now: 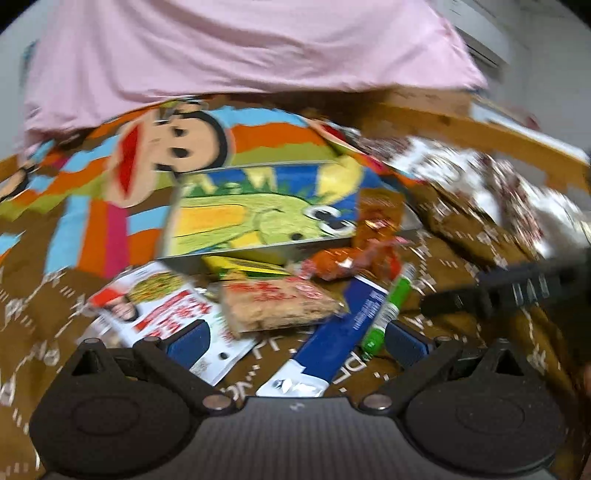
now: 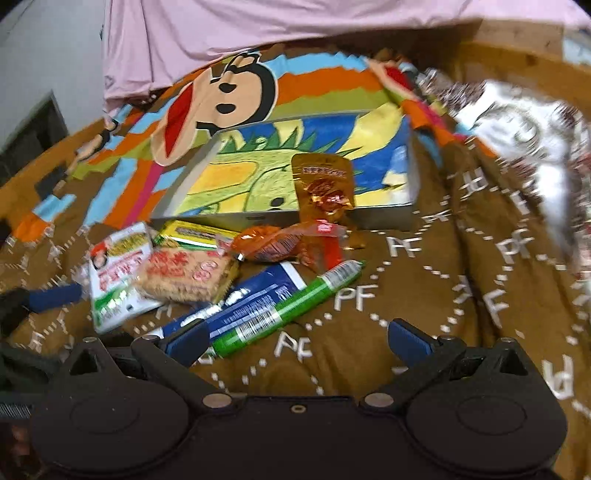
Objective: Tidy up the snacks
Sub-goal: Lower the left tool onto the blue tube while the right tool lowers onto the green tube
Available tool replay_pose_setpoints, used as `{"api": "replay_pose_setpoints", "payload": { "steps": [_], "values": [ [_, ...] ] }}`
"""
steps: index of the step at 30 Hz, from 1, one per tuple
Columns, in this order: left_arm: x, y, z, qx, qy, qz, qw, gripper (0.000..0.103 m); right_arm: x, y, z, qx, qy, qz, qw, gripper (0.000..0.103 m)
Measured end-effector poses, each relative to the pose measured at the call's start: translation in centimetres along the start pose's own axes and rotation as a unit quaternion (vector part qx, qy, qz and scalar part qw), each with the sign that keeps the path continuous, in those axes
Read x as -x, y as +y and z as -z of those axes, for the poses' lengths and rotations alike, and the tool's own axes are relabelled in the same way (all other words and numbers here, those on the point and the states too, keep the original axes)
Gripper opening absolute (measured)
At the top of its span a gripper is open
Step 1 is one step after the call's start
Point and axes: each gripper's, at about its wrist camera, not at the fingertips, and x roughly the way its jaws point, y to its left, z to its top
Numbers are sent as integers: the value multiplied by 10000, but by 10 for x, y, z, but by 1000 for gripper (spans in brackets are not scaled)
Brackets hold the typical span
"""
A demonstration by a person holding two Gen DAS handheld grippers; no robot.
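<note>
Brown patterned blanket point(image 2: 424, 295) underneath, pink cloth point(image 2: 258, 26) at twelve o'clock. Snack pile point(image 2: 221, 266) heaped at the near edge of a shallow box point(image 2: 391, 216) with a green cartoon lining, gold pouch point(image 2: 325, 184) propped against its rim. Left gripper point(image 1: 295, 341) spread wide, empty, above the pile; right gripper point(image 2: 297, 341) likewise agape, green tube point(image 2: 288, 308) at ten o'clock.

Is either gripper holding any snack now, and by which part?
Nothing is held: the left gripper and the right gripper are both open and empty.
</note>
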Motion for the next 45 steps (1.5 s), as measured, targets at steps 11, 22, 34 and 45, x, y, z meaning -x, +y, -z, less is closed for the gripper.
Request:
{"api": "replay_pose_setpoints", "payload": {
  "steps": [11, 22, 34, 45],
  "values": [
    [-52, -1, -4, -494, 932, 1323, 9856, 103, -35, -22, -11, -1089, 306, -1265, 9855, 100],
    [-85, -2, 7, -684, 1474, 964, 9820, 103, -62, -38, -8, -1820, 295, -1233, 9751, 83],
    [-86, -2, -1, -158, 1716, 692, 9826, 99, -66, -47, 1, -2041, 285, -776, 9754, 32],
    [-72, 4, -4, -28, 1669, 765, 9830, 79, -27, -46, -7, -1649, 364, -596, 9838, 30]
  ]
}}
